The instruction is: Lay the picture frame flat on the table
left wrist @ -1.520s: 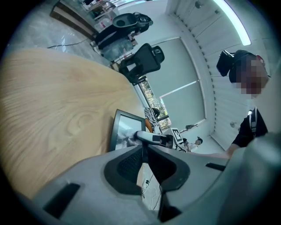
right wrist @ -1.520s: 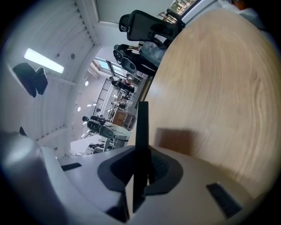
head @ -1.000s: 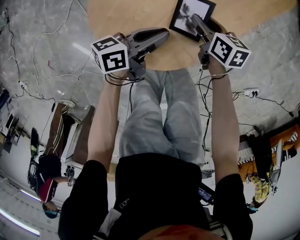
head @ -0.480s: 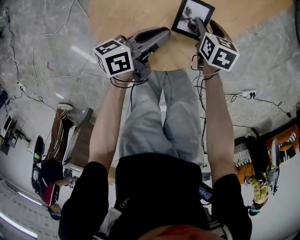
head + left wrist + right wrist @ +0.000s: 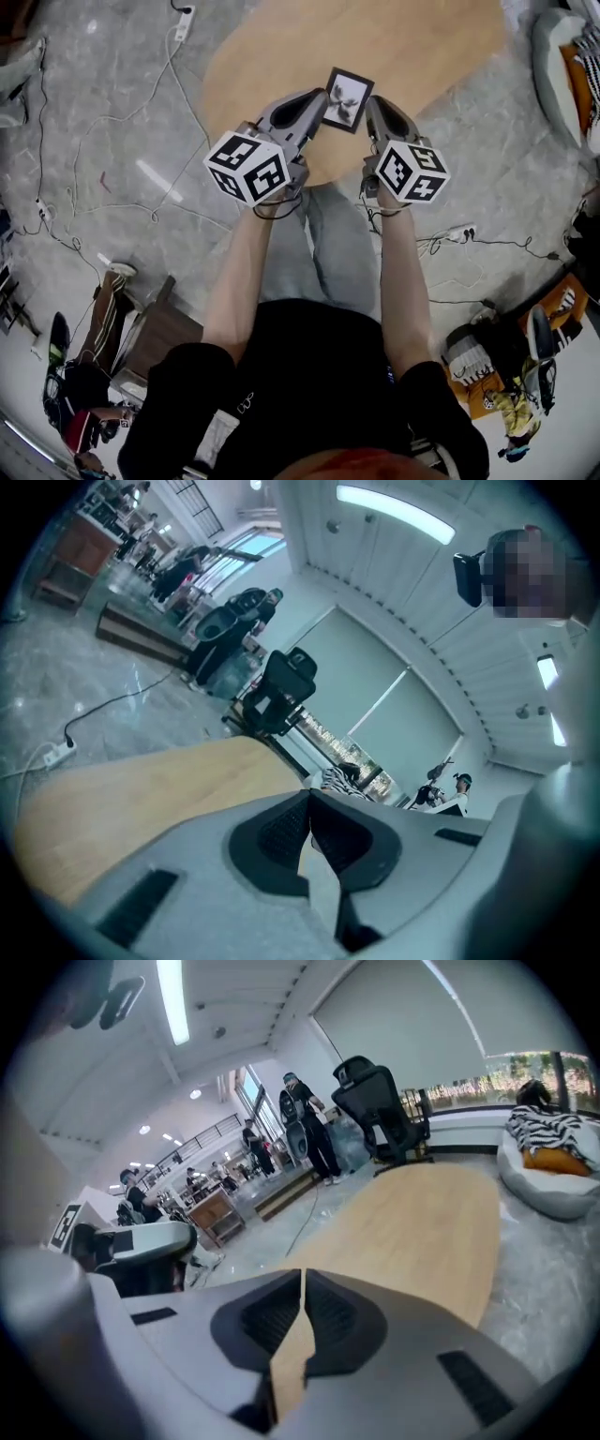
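Observation:
The picture frame [image 5: 345, 99], black-edged with a grey photo, appears to lie face up on the wooden table [image 5: 412, 56] near its front edge. My left gripper [image 5: 322, 97] points at the frame's left edge, and its jaws are shut with nothing between them [image 5: 309, 803]. To the frame's right, my right gripper [image 5: 371, 101] also stands shut and empty [image 5: 302, 1283]. Whether either tip touches the frame I cannot tell. Neither gripper view shows the frame; the right gripper view shows the left gripper [image 5: 141, 1241] at its left.
Cables [image 5: 141, 112] and power strips [image 5: 461, 232] lie on the marble floor around the table. A black office chair [image 5: 380, 1110] stands at the table's far end, with a cushion seat [image 5: 553, 1162] at the right. People stand far back.
The right gripper has come off the frame and now sits beside it. The left gripper has closed in on the frame's other side. The head view has pulled back.

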{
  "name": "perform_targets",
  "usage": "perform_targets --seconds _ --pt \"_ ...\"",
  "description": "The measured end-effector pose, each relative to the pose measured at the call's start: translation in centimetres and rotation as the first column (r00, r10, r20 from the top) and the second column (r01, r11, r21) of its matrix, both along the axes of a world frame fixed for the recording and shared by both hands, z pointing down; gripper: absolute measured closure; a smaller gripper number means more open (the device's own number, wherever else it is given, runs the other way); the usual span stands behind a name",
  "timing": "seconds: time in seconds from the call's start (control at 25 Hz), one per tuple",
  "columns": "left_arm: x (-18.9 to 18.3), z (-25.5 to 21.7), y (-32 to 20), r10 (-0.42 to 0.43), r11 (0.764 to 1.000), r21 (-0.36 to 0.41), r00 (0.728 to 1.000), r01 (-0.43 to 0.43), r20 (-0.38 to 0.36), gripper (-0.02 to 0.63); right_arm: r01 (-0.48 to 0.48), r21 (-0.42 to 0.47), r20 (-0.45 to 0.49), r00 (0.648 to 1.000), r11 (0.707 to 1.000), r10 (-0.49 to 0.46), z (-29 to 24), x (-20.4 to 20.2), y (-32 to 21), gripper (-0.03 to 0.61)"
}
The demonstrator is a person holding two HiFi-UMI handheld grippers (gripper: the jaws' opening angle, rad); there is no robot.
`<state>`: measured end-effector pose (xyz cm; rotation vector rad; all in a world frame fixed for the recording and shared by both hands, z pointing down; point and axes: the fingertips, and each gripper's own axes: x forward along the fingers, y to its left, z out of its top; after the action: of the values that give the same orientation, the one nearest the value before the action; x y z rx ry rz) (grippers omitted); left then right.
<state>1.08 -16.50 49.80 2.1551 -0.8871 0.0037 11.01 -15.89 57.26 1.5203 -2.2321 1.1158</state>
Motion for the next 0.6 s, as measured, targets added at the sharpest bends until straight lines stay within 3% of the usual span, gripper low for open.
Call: perform_targets --seconds 0.16,0.4,0.48,0.6 --pt "1.0 -7.6 -1.6 -0.055 0.993 0.103 0.998 0.053 0.016 0.604 -0.040 0.168 0.062 0.998 0.985 0.030 -9.6 1.5 -2.0 0.560" --pt "1.9 -19.2 -3.9 -0.142 0.945 0.307 0.988 0.117 0.059 0.604 -0.139 0.409 0.213 0.976 0.902 0.054 -24.0 3.5 -4.1 0.560" --pt "1.8 -22.5 -5.3 -0.157 0.920 0.368 0.987 0.132 0.040 0.604 -0.117 0.481 0.196 0.980 0.869 0.024 -27.7 3.0 -5.6 0.560" --pt "0.3 -24.9 -8.8 -0.177 0.891 0.432 0.983 0.143 0.039 0.604 -0.065 0.543 0.081 0.996 0.837 0.025 -30.1 1.3 -9.0 0.560"
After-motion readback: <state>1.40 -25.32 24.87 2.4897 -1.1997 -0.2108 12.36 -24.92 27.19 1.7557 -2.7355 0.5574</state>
